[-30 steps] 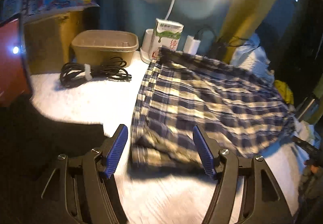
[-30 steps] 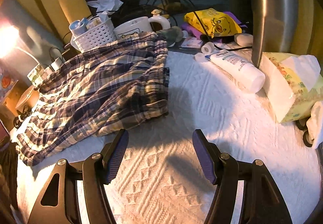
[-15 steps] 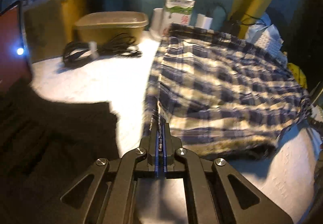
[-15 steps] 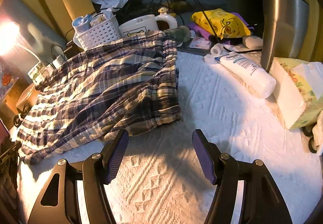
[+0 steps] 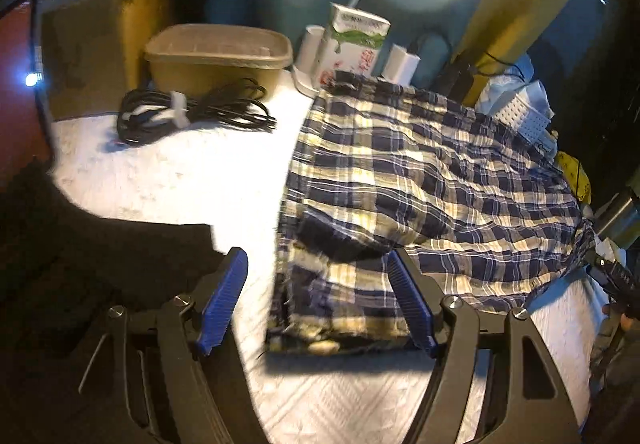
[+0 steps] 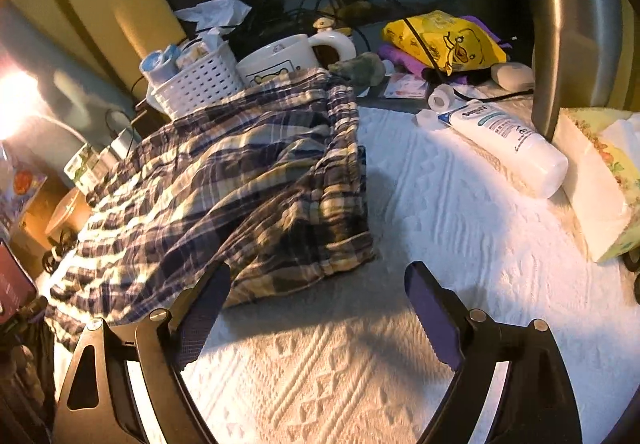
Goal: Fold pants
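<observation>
Soft plaid pants lie flat on the white bench. Both the left gripper and right gripper have just been opening, empty. Floppy cloth; grab the corners.

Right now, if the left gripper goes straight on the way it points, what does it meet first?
Most likely the near hem of the plaid pants, which lies between the open jaws of the left gripper. Depth is unclear; it may touch the white cloth underneath.
</observation>
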Available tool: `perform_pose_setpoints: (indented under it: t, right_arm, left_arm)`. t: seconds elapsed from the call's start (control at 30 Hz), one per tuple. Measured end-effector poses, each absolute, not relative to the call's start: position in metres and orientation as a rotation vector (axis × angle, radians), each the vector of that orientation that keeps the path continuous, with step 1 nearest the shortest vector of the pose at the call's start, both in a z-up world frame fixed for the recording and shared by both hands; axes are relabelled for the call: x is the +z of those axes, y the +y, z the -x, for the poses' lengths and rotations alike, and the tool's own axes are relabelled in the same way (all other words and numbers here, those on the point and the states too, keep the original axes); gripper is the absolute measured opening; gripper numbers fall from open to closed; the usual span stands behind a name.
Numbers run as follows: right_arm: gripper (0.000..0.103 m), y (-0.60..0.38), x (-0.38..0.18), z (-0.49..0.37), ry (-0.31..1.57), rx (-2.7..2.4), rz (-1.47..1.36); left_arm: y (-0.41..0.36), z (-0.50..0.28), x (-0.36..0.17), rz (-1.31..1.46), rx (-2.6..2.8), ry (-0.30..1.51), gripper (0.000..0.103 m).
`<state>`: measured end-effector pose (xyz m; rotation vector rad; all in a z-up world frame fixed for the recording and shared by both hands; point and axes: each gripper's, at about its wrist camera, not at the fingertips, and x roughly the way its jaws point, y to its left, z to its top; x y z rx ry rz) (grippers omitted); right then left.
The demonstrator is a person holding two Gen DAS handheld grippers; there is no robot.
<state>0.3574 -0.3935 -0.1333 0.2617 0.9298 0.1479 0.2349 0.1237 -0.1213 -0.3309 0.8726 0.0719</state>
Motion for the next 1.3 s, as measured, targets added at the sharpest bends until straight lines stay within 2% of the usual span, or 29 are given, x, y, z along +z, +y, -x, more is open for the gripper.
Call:
perform_pose_setpoints:
  t: [0.07,0.1,0.27,0.3,0.37,0.43,0.47,0.5,0.97,1.13,1.3]
  right_arm:
    - [0.090,-0.396,-0.137,-0.365,0.936,0.158,-0.308]
    - [0.090,-0.396,-0.139,-0.368,0.938,0.161,-0.326]
    - [0.090,-0.387,-0.143,-0.390,0.918,0.155,-0.374]
    - [0.090,-0.385,-0.144,-0.392,0.910,0.142,-0.377]
    - [0.088,-0.380,-0.144,-0.398,0.897,0.121,-0.371]
    - [0.045,-0.379,-0.147,-0.403,0.911,0.140,-0.389]
    - [0.030,-0.379,-0.151,-0.404,0.930,0.162,-0.424]
    - [0.029,-0.380,-0.152,-0.403,0.926,0.159,-0.429]
    - [0.027,-0.392,-0.086,-0.319,0.843,0.178,-0.329]
    - [0.027,-0.400,-0.084,-0.285,0.855,0.158,-0.283]
    - [0.027,-0.402,-0.109,-0.261,0.926,0.116,-0.224]
  left_arm:
    - [0.119,-0.249,-0.140,0.308,0.048,0.938,0.072]
    - [0.114,-0.249,-0.138,0.248,0.058,0.895,0.073]
    - [0.097,-0.257,-0.143,0.111,0.096,0.924,0.071]
    - [0.097,-0.256,-0.142,0.108,0.097,0.920,0.066]
    - [0.102,-0.253,-0.140,0.124,0.093,0.901,0.017]
    - [0.107,-0.250,-0.140,0.151,0.071,0.902,0.005]
    - [0.109,-0.248,-0.140,0.171,0.064,0.904,0.004]
    - [0.111,-0.246,-0.139,0.184,0.062,0.904,0.004]
    - [0.110,-0.171,-0.096,0.241,-0.027,0.849,0.003]
    - [0.105,-0.145,-0.113,0.253,-0.061,0.908,0.003]
    - [0.113,-0.131,-0.135,0.289,-0.060,0.968,0.009]
